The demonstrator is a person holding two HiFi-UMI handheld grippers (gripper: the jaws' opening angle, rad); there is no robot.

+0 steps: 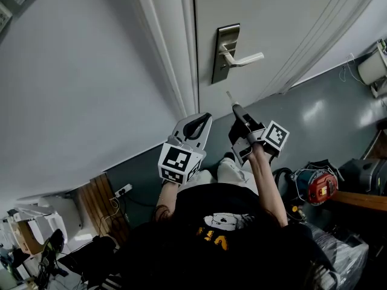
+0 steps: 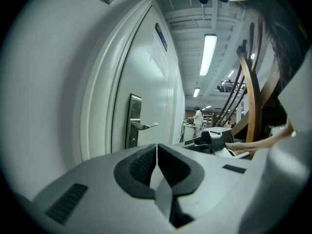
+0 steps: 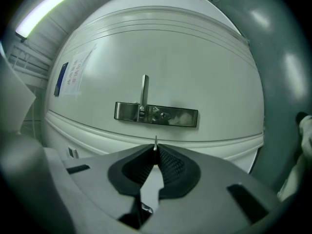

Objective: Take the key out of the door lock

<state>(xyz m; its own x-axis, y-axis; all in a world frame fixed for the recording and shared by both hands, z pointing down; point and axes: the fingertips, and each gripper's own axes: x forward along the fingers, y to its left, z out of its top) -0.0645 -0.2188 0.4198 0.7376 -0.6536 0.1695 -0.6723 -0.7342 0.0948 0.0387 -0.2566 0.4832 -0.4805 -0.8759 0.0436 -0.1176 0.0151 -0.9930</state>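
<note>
Closest to the head camera is the person's dark shirt (image 1: 211,234), filling the bottom of that view below both tools. Left of the left hand-held gripper (image 1: 204,121) stands a plain pale wall (image 1: 78,89). This gripper points up toward the door frame (image 1: 172,47). In the left gripper view the left hand-held gripper (image 2: 156,147) is clenched, its two ribbed black pads pressed together with nothing between them. Ahead of it and a little to its left are the metal lock plate (image 2: 133,121) and the lever handle (image 2: 146,126), well apart from its tips.

Right of the left hand-held gripper, the right hand-held gripper (image 1: 237,109) is raised toward the white door (image 1: 272,17). It is grasping the key (image 1: 230,97), whose thin blade sticks out past its tips. The key is clear of the door and just below the lock plate (image 1: 225,53) and the handle (image 1: 245,59). In the right gripper view the right hand-held gripper (image 3: 155,152) is pinched on the key (image 3: 155,141), with only a narrow sliver of blade showing above the pads. Straight ahead of the blade is the lock plate (image 3: 156,114) with its keyhole (image 3: 163,115) and handle (image 3: 145,89), none of them touching the key.

Right of the right hand-held gripper the grey floor (image 1: 326,125) shows, with a red power tool (image 1: 320,186) near the person's arm.
</note>
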